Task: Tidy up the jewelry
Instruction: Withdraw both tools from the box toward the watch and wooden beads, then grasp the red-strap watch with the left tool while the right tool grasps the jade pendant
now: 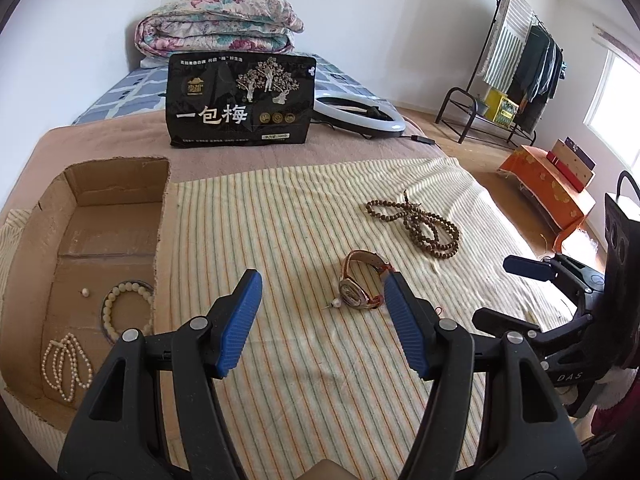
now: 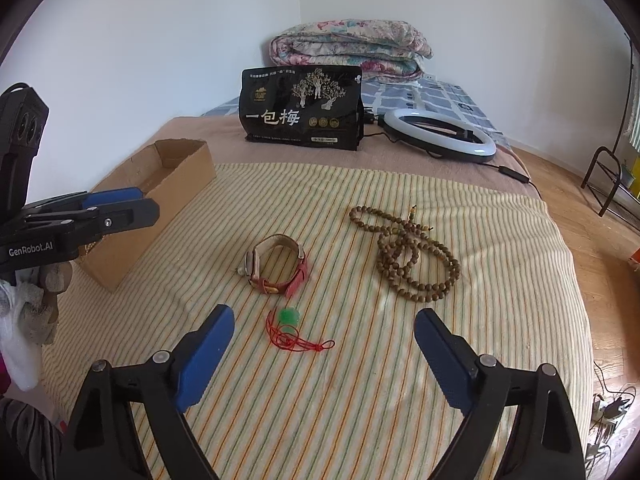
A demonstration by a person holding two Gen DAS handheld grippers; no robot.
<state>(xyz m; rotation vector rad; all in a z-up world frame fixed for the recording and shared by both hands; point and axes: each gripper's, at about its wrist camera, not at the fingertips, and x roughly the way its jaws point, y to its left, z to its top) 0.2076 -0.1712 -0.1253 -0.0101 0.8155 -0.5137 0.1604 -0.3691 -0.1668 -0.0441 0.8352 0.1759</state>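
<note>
Both grippers hang over the striped cloth (image 2: 400, 360) with their blue-padded jaws spread wide and nothing between them. Left gripper (image 1: 322, 300) sits just right of the cardboard box (image 1: 100, 184), its fingers framing bare cloth, with the wristwatch (image 1: 360, 280) lying close against the inner side of its right finger. Right gripper (image 2: 324, 336) hovers nearer the cloth's front edge, and the green pendant on a red cord (image 2: 294, 328) lies on the cloth between its two fingers, untouched.

Inside the box, seen from the left wrist camera, three pieces rest on the cardboard floor: a pale bead bracelet (image 1: 120, 308) curled against the right wall, a strand of small pearls (image 1: 66, 364) looped near the front corner, and a single pearl earring (image 1: 85, 291) a little behind them. The far half of the box holds nothing visible.

Out on the cloth, the watch stands on its edge with its red strap (image 2: 298, 276) closed in a loop; a small pearl stud (image 1: 336, 303) lies just beside its face. The long brown wooden bead strand (image 2: 404, 252) lies coiled to the right of the watch, apart from it.

Behind the cloth, a black snack bag (image 2: 302, 110) stands upright, a ring light (image 2: 438, 134) lies flat beside it, and a folded floral quilt (image 2: 352, 50) sits by the wall.
</note>
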